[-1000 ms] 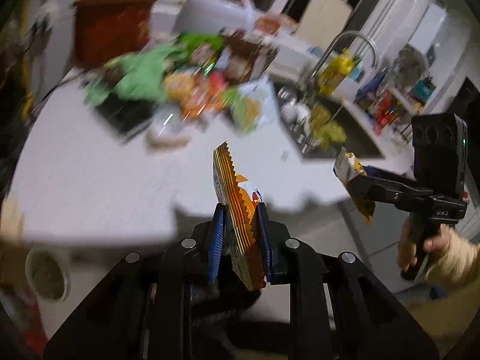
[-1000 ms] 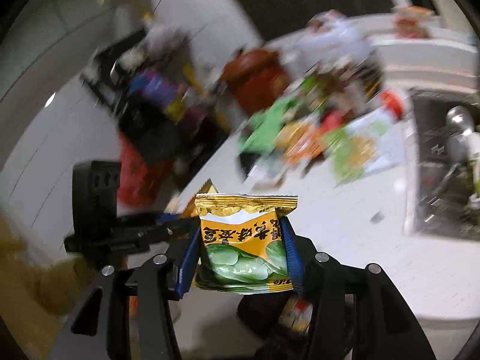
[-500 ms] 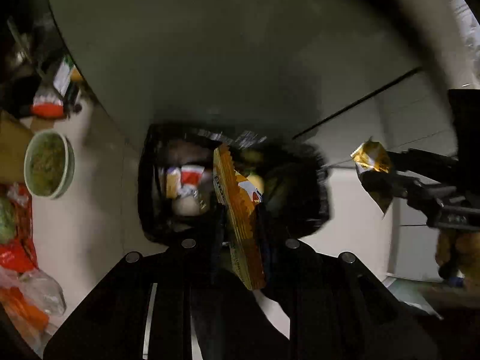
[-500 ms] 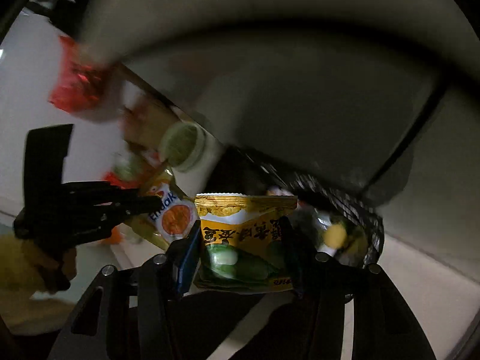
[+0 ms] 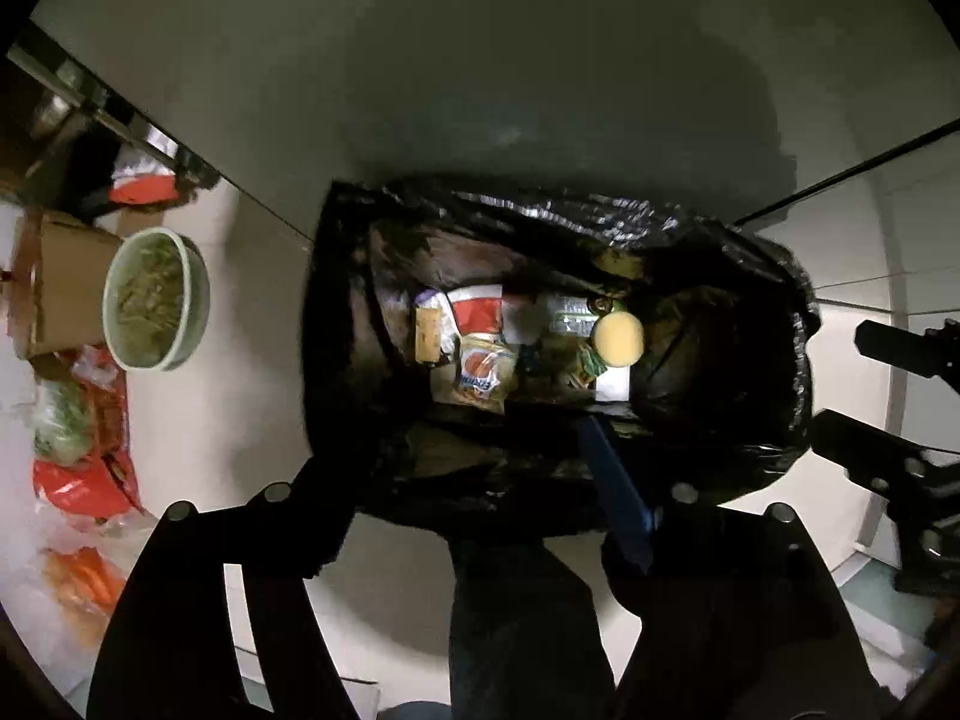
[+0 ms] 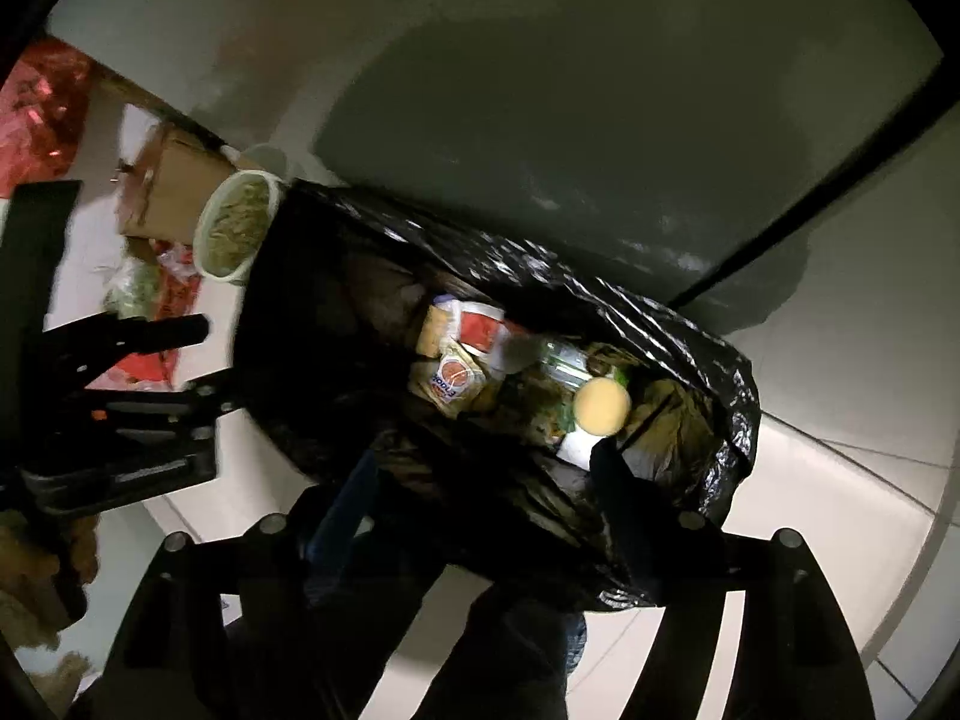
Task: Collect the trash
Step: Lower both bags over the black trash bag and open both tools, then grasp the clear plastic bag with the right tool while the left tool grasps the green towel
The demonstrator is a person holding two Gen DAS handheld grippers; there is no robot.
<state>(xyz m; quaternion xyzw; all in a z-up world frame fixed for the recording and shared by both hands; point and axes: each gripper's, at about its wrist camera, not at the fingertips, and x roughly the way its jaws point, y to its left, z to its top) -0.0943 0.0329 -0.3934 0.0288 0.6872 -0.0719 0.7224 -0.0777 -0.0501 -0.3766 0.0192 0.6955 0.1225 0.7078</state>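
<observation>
The drop step is in hand: both the left gripper [image 5: 480, 468] and right gripper [image 6: 480, 480] are spread wide and empty, jaws just opened. The orange packet [image 5: 483, 375] lies in the bin bag [image 5: 780, 276] at twelve o'clock. More litter must be fetched next.

Both my wrist views were dim. A broad shadow darkened the cabinet front [image 5: 510, 90] behind the black trash bag [image 5: 750, 276], whose crinkled rim threw small glints. Fisheye bending curved the edges, and the bright left-hand clutter was smeared, overexposed.
</observation>
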